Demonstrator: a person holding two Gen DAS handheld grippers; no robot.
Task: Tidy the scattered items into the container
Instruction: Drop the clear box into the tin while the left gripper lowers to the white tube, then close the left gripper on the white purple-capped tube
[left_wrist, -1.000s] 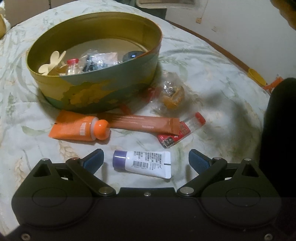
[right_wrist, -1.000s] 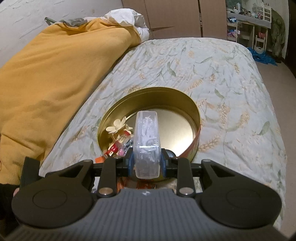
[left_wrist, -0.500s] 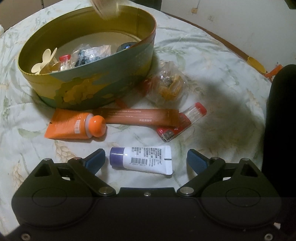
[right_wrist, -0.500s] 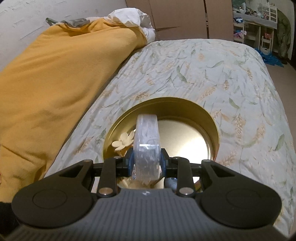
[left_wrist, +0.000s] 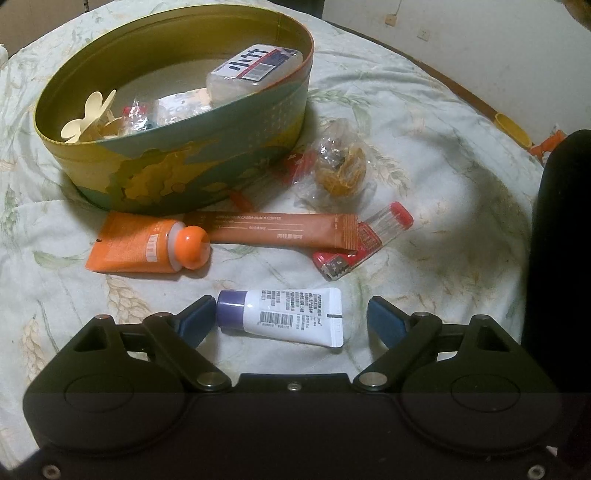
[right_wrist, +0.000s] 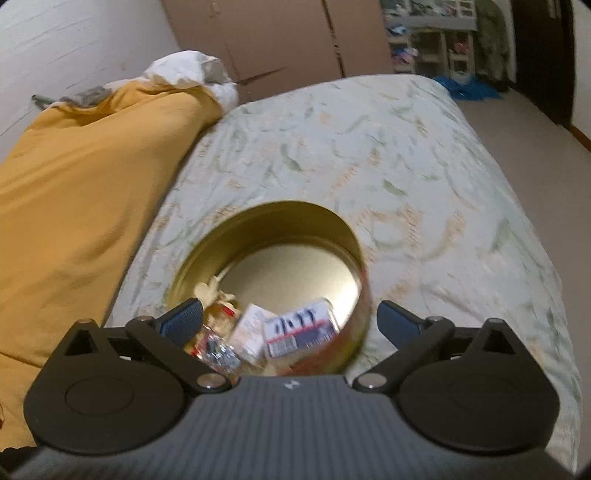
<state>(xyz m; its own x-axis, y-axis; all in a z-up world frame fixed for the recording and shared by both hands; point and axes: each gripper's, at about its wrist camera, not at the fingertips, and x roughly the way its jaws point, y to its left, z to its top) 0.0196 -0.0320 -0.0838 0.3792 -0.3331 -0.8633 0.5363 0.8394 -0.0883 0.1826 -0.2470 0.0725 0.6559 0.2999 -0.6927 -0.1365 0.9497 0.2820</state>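
Observation:
A round gold tin sits on the bedspread and holds a cream flower clip, small packets and a clear labelled box. My right gripper hovers over the tin; its jaws are opening wide and are empty, with the clear box lying in the tin below. My left gripper straddles a white tube with a purple cap, its jaws closing. The left pad is at the cap; the right pad stands clear of the tube's end.
In front of the tin lie an orange tube, an orange sachet, a red lighter, a red-capped vial and a bag of rubber bands. An orange blanket is heaped left of the tin. A dark sleeve is at the right.
The right gripper opened and let go of the clear box, which now lies in the tin. The left jaws narrowed a little around the white tube.

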